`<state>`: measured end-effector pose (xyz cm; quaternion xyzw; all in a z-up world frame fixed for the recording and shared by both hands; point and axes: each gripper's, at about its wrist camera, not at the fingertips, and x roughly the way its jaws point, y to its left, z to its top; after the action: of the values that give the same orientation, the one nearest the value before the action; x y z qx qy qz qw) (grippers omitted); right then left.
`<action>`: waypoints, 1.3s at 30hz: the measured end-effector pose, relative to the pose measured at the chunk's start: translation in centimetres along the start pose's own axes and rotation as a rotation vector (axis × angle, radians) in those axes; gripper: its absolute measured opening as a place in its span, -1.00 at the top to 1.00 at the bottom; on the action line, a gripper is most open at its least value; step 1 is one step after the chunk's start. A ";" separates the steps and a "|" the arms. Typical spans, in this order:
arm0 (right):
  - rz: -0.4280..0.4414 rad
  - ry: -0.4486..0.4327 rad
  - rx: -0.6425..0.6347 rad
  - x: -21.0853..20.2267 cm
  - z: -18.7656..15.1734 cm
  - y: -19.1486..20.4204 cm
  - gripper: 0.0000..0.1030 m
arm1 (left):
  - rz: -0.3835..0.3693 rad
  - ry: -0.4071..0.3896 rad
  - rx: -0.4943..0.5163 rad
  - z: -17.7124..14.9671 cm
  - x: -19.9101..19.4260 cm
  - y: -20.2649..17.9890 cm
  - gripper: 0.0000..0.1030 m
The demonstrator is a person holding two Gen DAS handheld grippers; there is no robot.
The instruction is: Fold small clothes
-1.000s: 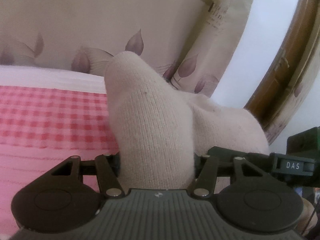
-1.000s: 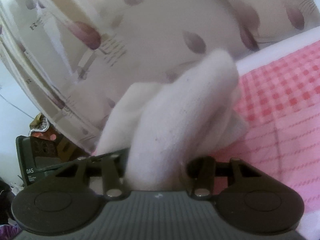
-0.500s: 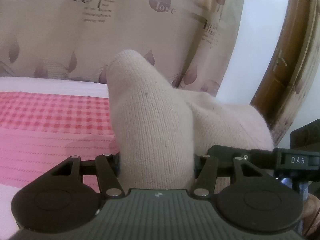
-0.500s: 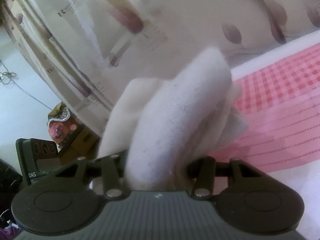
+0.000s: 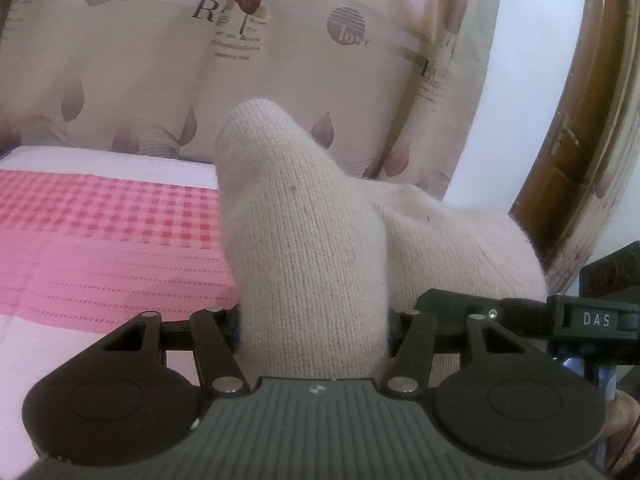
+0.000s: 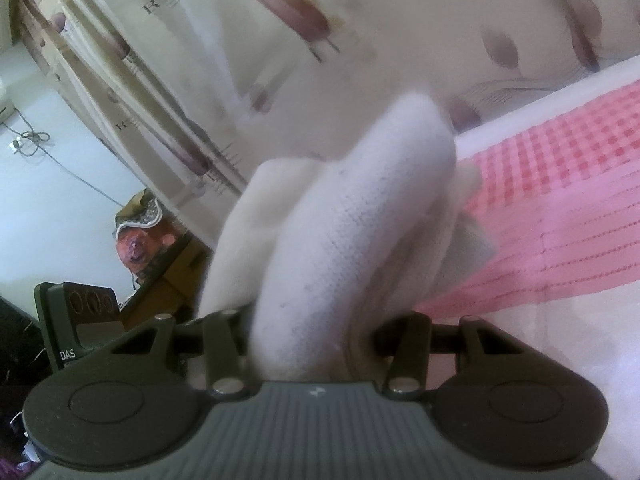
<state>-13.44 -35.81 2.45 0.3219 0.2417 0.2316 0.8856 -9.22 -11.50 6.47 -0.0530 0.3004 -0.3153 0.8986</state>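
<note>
A cream knit sock (image 5: 308,240) fills the middle of the left wrist view, bunched up between my fingers. My left gripper (image 5: 314,320) is shut on it and holds it above the pink bed. In the right wrist view the same pale sock (image 6: 352,240) stands up between the fingers. My right gripper (image 6: 316,328) is shut on its other end. The fingertips of both grippers are hidden by the fabric. Each gripper's body shows at the edge of the other's view, close by: the right one (image 5: 592,318) and the left one (image 6: 76,316).
A pink bedspread with a red checked band (image 5: 100,216) lies below, also in the right wrist view (image 6: 560,200). A beige leaf-print curtain (image 5: 200,60) hangs behind. A wooden door frame (image 5: 560,140) stands right. Boxes and clutter (image 6: 152,240) sit at the left.
Both grippers have risen with the sock: the bed sits lower in both views and more curtain shows. The grip on the sock is unchanged.
</note>
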 end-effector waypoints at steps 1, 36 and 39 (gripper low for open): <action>0.003 0.003 0.001 0.1 -0.2 0.2 0.04 | 0.002 -0.001 -0.002 0.0 -0.2 0.2 -0.09; 0.042 0.022 -0.006 2.4 -1.4 2.5 0.05 | 0.027 -0.045 -0.021 -1.2 -3.9 3.3 -0.09; 0.042 0.021 0.008 2.5 -1.5 2.3 0.05 | 0.033 -0.043 -0.015 -0.9 -3.4 3.5 -0.09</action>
<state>-12.90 -32.12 2.30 0.3281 0.2452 0.2525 0.8766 -10.01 -6.57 6.45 -0.0618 0.2843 -0.2970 0.9095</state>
